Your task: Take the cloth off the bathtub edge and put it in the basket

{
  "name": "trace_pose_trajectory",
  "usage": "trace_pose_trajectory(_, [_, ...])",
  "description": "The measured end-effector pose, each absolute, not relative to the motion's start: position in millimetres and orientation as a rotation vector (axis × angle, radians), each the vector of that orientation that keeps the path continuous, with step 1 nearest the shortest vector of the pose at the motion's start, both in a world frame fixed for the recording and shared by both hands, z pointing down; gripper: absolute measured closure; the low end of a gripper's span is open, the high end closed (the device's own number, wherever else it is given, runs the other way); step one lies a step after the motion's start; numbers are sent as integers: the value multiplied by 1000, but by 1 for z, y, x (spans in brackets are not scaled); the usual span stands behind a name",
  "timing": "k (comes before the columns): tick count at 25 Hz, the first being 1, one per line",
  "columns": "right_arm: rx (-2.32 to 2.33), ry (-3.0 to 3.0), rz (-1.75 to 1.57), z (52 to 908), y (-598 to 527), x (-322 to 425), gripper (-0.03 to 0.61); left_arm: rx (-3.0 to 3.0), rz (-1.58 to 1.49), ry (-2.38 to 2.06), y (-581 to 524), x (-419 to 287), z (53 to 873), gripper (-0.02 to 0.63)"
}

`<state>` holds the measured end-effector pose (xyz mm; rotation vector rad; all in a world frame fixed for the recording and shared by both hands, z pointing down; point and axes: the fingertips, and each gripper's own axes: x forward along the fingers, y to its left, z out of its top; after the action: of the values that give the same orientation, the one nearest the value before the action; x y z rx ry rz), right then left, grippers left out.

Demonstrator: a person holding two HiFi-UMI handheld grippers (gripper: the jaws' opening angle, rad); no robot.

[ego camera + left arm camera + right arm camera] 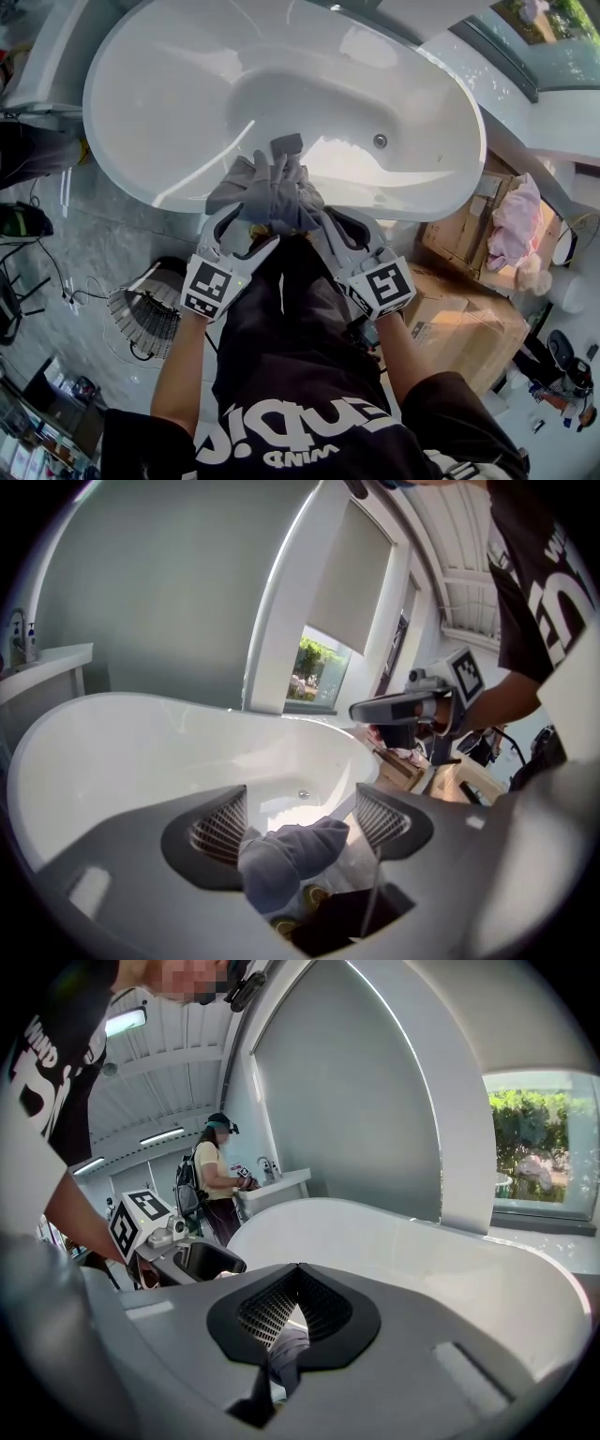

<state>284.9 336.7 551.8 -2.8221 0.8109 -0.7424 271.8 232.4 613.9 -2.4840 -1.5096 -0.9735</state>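
Observation:
A grey cloth (267, 187) lies bunched on the near rim of the white bathtub (150, 112). In the left gripper view the cloth (286, 855) sits between the wide-apart jaws of my left gripper (300, 822), and the pads do not press on it. My left gripper (246, 230) stands open at the cloth's left side. Coming in from the right, my right gripper (323, 225) is shut on the cloth; in its own view the right gripper (295, 1279) has its tips together with a fold of cloth (286, 1349) pinched below them. A wire basket (145, 314) stands on the floor at lower left.
Cardboard boxes (469, 319) stand to the right of the tub, one holding a pink cloth (516, 230). The tub's drain (380, 141) lies beyond the cloth. Cables (56, 272) trail on the floor at left. Another person (217, 1180) stands by a counter in the background.

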Motion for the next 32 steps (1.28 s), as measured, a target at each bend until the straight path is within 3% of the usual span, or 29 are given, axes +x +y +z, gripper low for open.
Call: trace_pose_trajectory(32, [-2769, 718, -815, 581, 352, 262, 569, -1808, -1248, -1503, 257, 252, 804, 273])
